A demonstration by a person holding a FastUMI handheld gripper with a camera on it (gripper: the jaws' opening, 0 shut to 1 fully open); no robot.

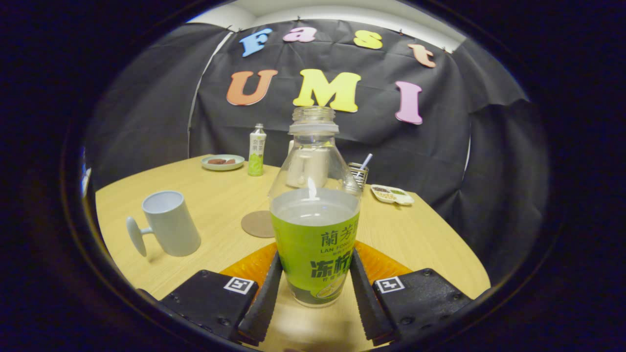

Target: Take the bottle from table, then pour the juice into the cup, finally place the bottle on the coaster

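Fingers (313,293) clamp bottle (314,215) (uncapped, upright).

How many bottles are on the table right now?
2. One open bottle stands between the claw fingers, which press its sides. A smaller capped bottle stands far beyond, beside a small plate. Others may hide behind the near bottle.

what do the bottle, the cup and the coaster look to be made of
Bottle, between the tongs: clear glossy plastic, see-through with highlights. Cup: smooth matte plastic or ceramic, hard to tell. Coaster: flat, dull brown, perhaps cork.
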